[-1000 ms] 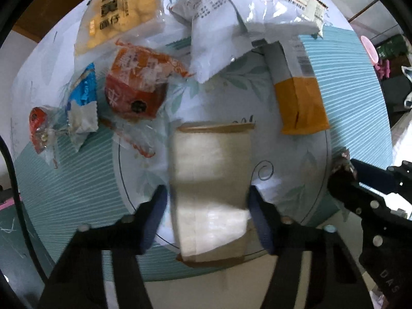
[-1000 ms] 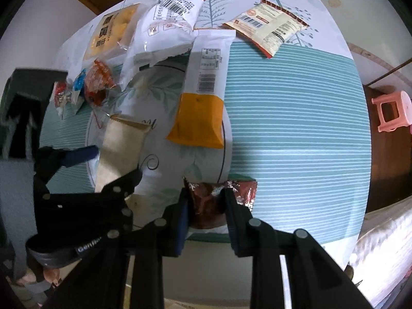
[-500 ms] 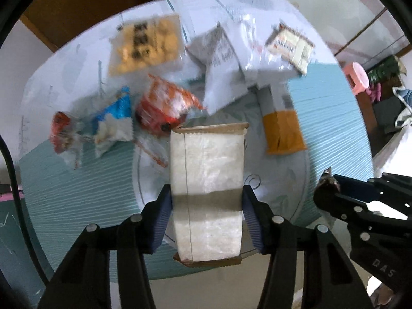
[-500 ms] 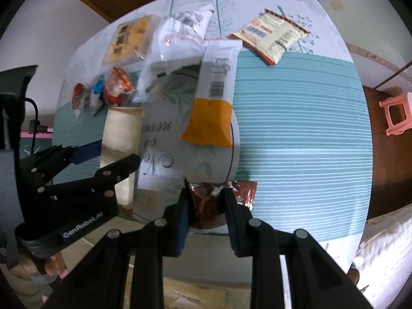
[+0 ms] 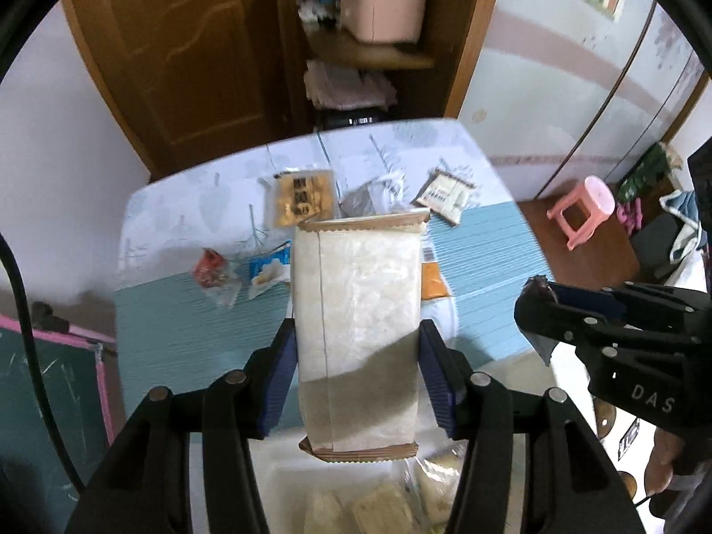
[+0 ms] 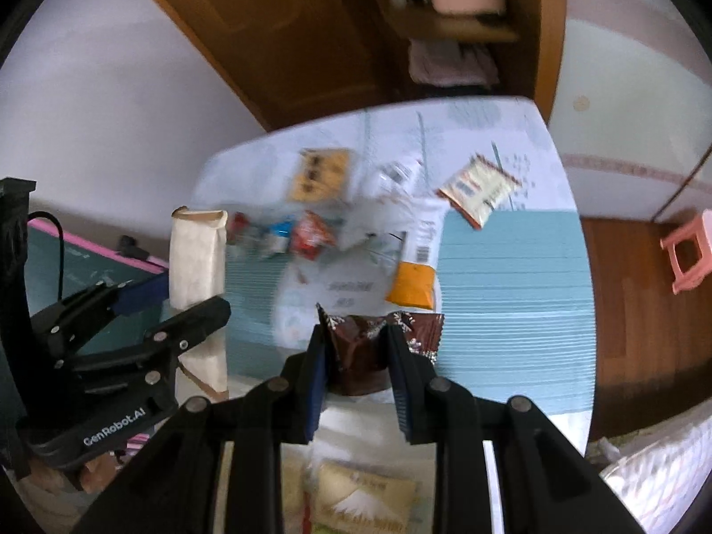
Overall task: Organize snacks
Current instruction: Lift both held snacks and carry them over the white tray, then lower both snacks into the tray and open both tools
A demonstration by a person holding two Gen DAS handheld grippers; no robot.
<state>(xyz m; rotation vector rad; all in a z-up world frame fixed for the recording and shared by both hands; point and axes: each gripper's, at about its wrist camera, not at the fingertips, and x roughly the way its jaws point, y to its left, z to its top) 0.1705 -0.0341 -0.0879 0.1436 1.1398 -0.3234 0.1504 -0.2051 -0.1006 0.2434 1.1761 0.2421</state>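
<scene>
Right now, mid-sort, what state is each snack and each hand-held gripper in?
Left hand-held gripper: shut on the cream packet.
Cream packet: held, lifted off the table.
Right hand-held gripper: shut on the brown packet.
Brown packet: crumpled, held in the air.
Orange-and-white packet: lying flat on the table.
Yellow biscuit packet: lying flat.
Red snack: loose on the table.

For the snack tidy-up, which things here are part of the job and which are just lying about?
Part of the job:
- left gripper holding the pale packet
- right gripper holding the brown packet
- orange packet on the table
- yellow packet

Lying about:
- pink stool
- chalkboard
- door
</scene>
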